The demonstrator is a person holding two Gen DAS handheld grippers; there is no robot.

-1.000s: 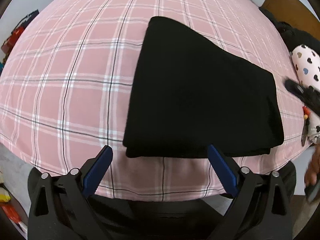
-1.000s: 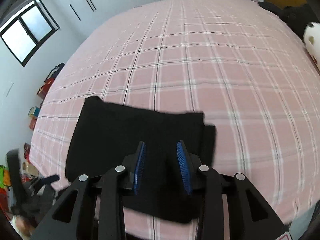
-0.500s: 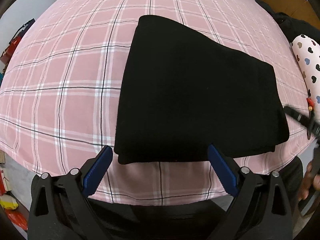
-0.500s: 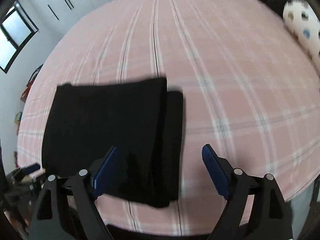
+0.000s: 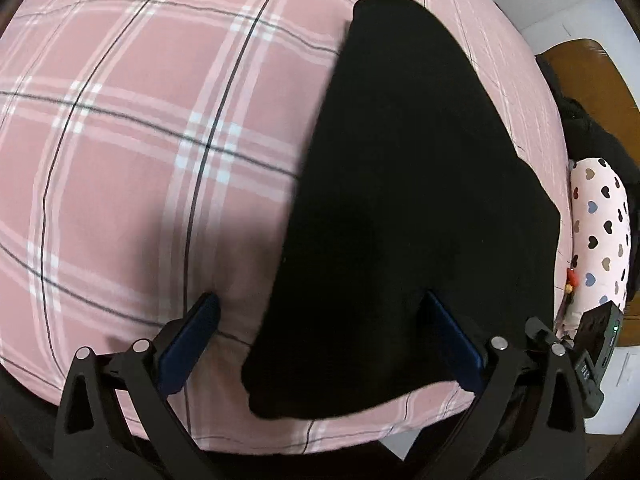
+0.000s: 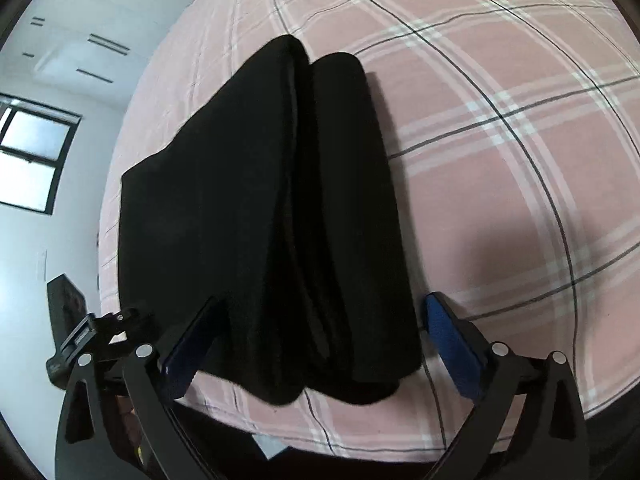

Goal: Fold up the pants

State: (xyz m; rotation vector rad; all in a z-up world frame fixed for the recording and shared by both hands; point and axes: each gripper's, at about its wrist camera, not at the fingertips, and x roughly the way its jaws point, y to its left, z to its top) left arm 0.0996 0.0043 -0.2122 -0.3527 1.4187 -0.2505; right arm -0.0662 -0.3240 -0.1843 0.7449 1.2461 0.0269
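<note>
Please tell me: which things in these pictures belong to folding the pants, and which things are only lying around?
For the job:
- black pants, already folded on the pink plaid bed
- left gripper, open over their near edge
- right gripper, jaws opening, pads not pressing the cloth

Only lying around:
- heart-print pillow
- dark clothes beside it
- window

Both tongs now sit lower and much nearer the folded black pants (image 5: 408, 200), which fill more of each view. The right tongs (image 6: 324, 320), narrow a second ago, are opening wide and straddle the pants' near end. The left tongs (image 5: 320, 312) now straddle the pants' left edge.
</note>
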